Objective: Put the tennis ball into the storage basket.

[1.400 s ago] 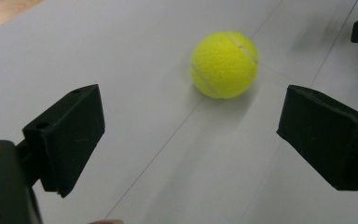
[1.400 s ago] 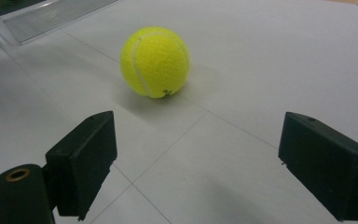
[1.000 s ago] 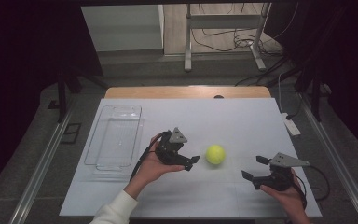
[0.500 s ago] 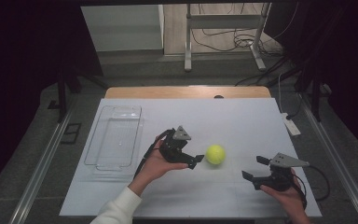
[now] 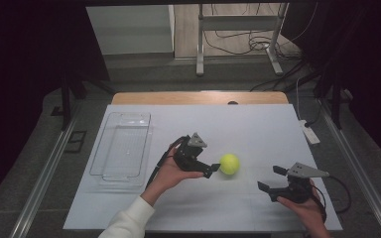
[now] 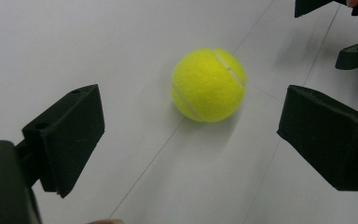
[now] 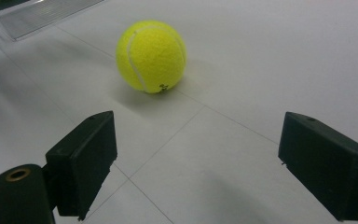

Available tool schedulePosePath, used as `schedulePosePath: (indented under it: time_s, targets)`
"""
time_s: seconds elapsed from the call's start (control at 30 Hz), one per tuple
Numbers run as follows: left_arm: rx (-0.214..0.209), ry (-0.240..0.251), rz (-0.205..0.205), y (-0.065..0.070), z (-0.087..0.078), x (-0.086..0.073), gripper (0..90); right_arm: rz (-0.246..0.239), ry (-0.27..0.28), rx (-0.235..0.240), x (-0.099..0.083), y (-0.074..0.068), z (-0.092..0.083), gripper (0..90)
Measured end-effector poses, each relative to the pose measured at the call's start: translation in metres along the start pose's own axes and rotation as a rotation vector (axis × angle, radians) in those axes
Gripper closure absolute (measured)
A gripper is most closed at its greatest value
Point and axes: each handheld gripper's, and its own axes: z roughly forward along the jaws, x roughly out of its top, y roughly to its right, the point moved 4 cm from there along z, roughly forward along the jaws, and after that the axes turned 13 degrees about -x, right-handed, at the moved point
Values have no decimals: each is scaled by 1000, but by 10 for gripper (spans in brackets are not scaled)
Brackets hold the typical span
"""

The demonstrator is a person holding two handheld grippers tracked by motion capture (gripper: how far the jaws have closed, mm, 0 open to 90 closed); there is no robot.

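step: left gripper [image 5: 213, 170] closing in on the tennis ball [image 5: 229, 163] | claw: jaws wide apart, nothing held; right gripper [image 5: 270, 179] also spread, idle, well apart | ball: on the white table [image 5: 258, 134], just ahead of the left jaws, right of the clear tray [image 5: 124, 148] | advice: centre ball between jaws, keep low, squeeze gently so it cannot roll off

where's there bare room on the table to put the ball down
Free: the far half of the white table beyond the ball, and the near strip between both hands. Crowded: the middle, where the left gripper nears the ball, and the clear tray at left.
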Motion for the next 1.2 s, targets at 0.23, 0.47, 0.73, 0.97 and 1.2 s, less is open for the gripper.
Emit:
schedulePosePath:
  time_s: [0.23, 0.47, 0.73, 0.97, 1.2]
  targets:
    - [-10, -1, 3, 1, 4, 5, 77, 0, 0, -2, 0, 0, 0, 119]
    - [-16, 8, 16, 4, 7, 11, 77, -4, -2, 1, 0, 0, 0, 119]
    - [-35, -11, 24, 7, 14, 17, 80, -7, -10, 6, -1, -1, 1, 119]
    - [-44, -17, 17, 7, 20, 21, 79, -8, -10, 8, -1, -1, 1, 119]
    - [-43, -35, 19, 5, 26, 24, 80, -11, -11, 9, -1, -1, 1, 119]
